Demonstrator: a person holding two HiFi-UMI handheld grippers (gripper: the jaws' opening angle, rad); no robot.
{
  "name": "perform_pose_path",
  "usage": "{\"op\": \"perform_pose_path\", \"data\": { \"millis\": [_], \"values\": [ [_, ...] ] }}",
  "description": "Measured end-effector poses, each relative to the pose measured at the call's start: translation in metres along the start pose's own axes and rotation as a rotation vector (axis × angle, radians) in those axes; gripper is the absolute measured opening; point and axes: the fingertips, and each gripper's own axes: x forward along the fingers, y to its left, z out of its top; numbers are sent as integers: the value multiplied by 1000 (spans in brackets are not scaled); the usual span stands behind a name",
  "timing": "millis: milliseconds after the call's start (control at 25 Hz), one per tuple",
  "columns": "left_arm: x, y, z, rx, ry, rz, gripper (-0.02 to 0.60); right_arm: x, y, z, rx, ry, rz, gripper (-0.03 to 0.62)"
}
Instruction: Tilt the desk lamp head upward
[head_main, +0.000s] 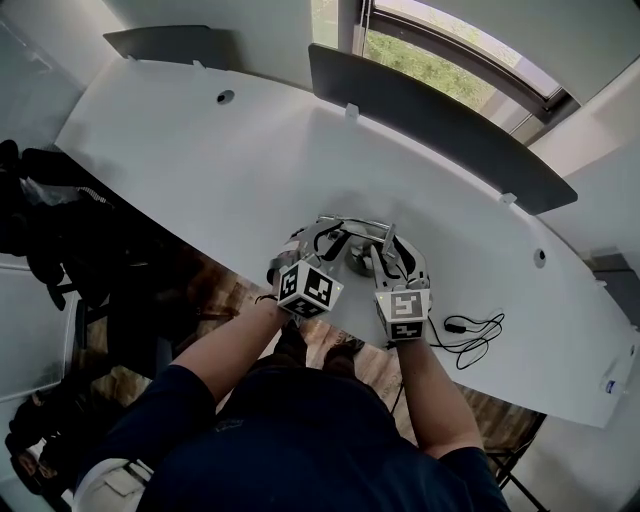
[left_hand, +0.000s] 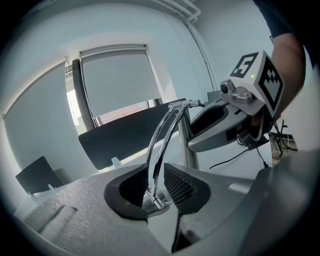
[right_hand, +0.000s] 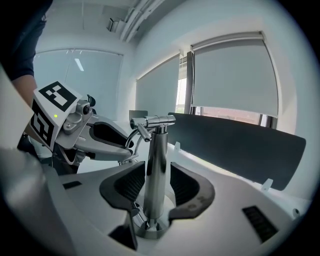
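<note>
The desk lamp (head_main: 358, 252) sits at the near edge of the desk (head_main: 200, 170). The right gripper (right_hand: 156, 187) has jaws apart around the upright post (right_hand: 156, 150), no pinch, probably to steady it. The left gripper (left_hand: 156, 187) has jaws apart around the curved arm (left_hand: 162, 140), likely ready to tilt.

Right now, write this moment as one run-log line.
left tool: open around lamp arm | right tool: open around lamp post
</note>
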Motion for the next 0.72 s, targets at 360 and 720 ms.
{"op": "perform_pose_path", "data": {
  "millis": [360,720],
  "values": [
    [8,2,-2,20,17,4,53,15,3,0,44,8,26,138],
    [7,1,-2,87,76,-13,38,16,3,-3,48,33,18,137]
  ]
}}
